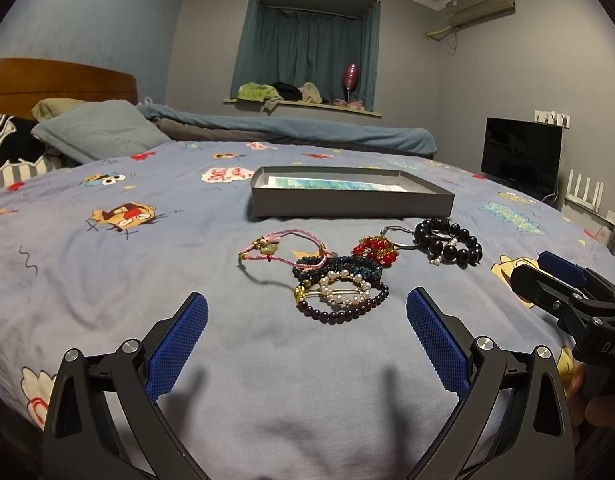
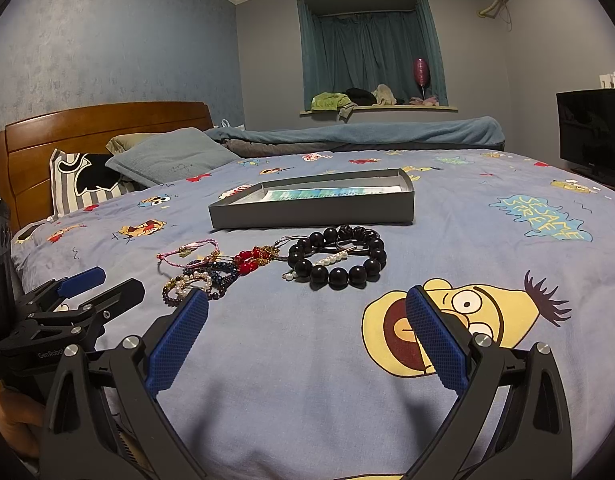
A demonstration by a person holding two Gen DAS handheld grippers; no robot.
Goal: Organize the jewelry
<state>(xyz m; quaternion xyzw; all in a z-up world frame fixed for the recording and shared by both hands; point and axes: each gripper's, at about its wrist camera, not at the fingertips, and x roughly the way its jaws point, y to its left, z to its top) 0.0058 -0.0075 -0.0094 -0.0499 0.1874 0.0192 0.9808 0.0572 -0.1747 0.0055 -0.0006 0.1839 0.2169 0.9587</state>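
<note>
A pile of jewelry lies on the blue cartoon bedsheet in front of a shallow grey box (image 1: pixel 347 204) (image 2: pixel 307 212). A pearl hoop (image 1: pixel 345 290) rests on a dark purple bead bracelet (image 1: pixel 343 314), with a pink cord bracelet (image 1: pixel 283 246) (image 2: pixel 187 252), red beads (image 1: pixel 377 250) (image 2: pixel 249 260) and a big black bead bracelet (image 1: pixel 451 244) (image 2: pixel 339 258) around them. My left gripper (image 1: pixel 307 302) stands open just short of the pearl hoop. My right gripper (image 2: pixel 307 302) is open too, near the black bracelet, holding nothing. Each gripper shows at the edge of the other's view.
Pillows (image 2: pixel 171 158) and a wooden headboard (image 2: pixel 87 132) are at the left. A folded blue blanket (image 2: pixel 367 132) lies along the far side. A black monitor (image 1: pixel 519 156) stands by the right wall. A hand (image 2: pixel 15 420) holds the left gripper's handle.
</note>
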